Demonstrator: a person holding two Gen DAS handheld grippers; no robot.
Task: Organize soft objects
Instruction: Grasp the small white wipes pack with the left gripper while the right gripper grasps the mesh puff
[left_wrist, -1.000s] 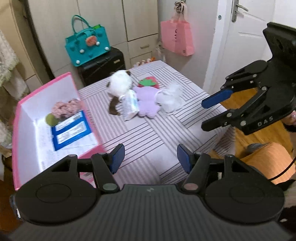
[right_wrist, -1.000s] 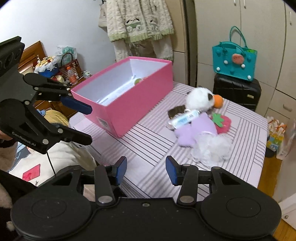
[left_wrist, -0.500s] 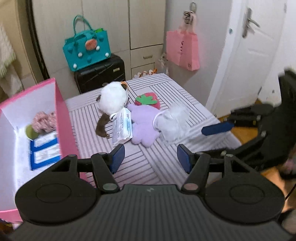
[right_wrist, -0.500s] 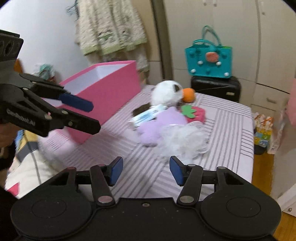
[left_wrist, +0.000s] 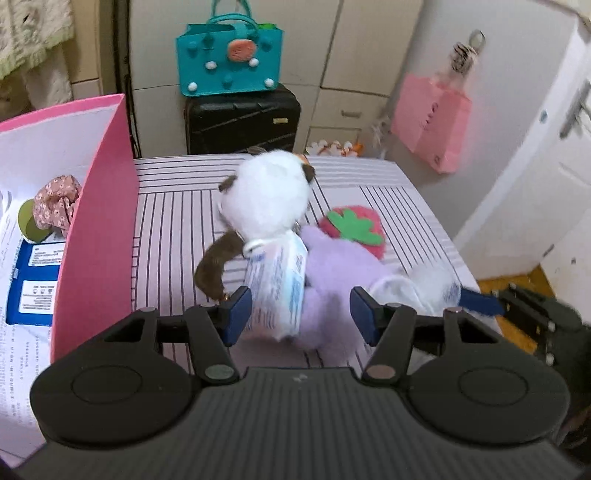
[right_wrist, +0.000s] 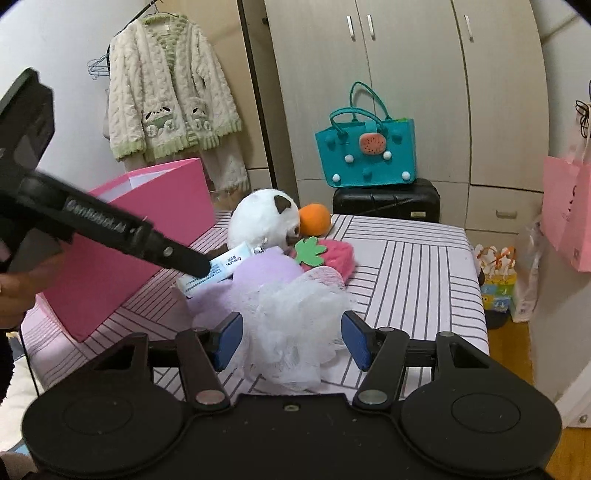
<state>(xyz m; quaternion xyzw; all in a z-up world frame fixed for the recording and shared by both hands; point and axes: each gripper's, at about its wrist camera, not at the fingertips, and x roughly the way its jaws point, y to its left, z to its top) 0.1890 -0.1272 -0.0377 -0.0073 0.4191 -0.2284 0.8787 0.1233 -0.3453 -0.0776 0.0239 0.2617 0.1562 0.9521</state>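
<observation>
A pile of soft things lies on the striped table (left_wrist: 173, 221): a white plush (left_wrist: 269, 195) with brown ears, a tissue pack (left_wrist: 277, 291), a purple plush (left_wrist: 332, 273), a strawberry plush (left_wrist: 354, 229) and a white mesh pouf (right_wrist: 295, 328). My left gripper (left_wrist: 297, 314) is open, its fingers either side of the tissue pack and purple plush. My right gripper (right_wrist: 291, 338) is open, its fingers either side of the pouf. The pink box (left_wrist: 99, 229) at the left holds a floral scrunchie (left_wrist: 55, 203) and blue packets (left_wrist: 33, 280).
A teal bag (left_wrist: 229, 55) sits on a black suitcase (left_wrist: 240, 118) behind the table. A pink bag (left_wrist: 432, 122) hangs by the door at the right. A cream cardigan (right_wrist: 170, 85) hangs on the wall. The table edge drops off at the right.
Both grippers have moved in toward the pile. The left now straddles the tissue pack and purple plush, the right straddles the pouf. Both stay open.
</observation>
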